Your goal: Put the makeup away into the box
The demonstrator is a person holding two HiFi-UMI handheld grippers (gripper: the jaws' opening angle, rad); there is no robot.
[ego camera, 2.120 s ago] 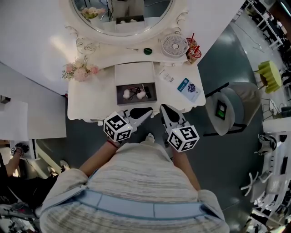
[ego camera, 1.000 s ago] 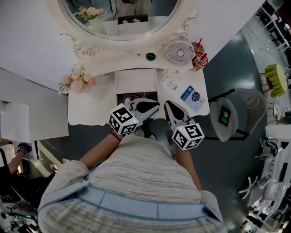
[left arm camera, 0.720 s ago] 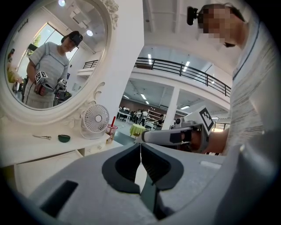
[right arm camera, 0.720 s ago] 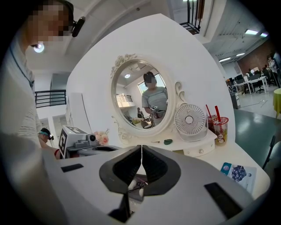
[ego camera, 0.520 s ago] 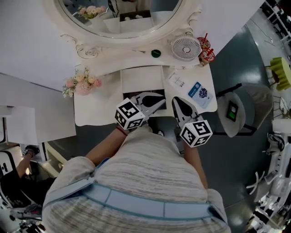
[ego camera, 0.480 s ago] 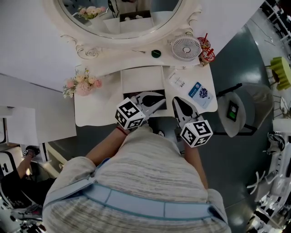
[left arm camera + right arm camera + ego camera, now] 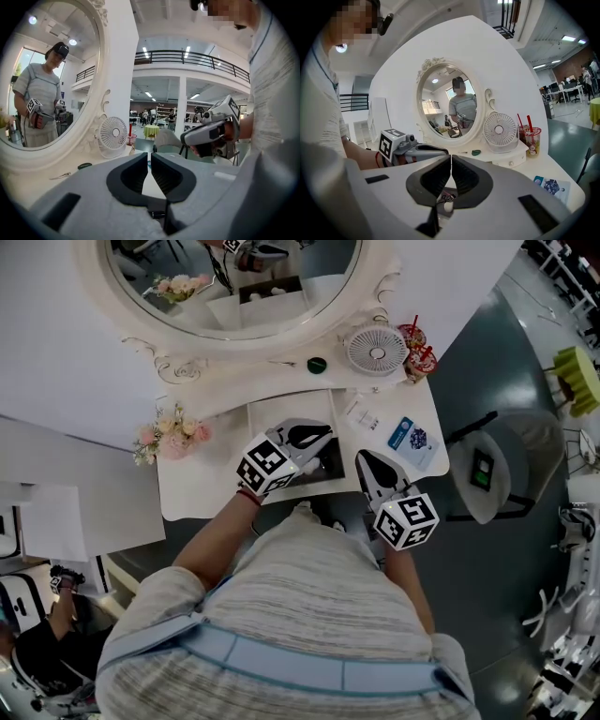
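The box (image 7: 327,468) lies on the white dressing table (image 7: 202,488), dark inside, with its white lid (image 7: 289,409) folded back toward the mirror. My left gripper (image 7: 325,431) hangs over the box and hides most of what is in it; its jaws (image 7: 149,159) are shut with nothing between them. To its right, my right gripper (image 7: 360,457) sits near the table's front edge, also shut and empty (image 7: 451,164). Loose on the table to the right are a small clear packet (image 7: 364,415) and a blue packet (image 7: 410,438) (image 7: 548,185). A green round item (image 7: 317,364) rests on the back shelf.
A white fan (image 7: 375,348) (image 7: 500,132) and drink cups with red straws (image 7: 417,351) stand at the back right. Pink flowers (image 7: 173,435) sit at the left. An oval mirror (image 7: 234,277) rises behind. A grey chair (image 7: 487,465) stands right of the table.
My left gripper has slid forward over the box and rolled a little. The right gripper has kept its place. The head view has shifted slightly.
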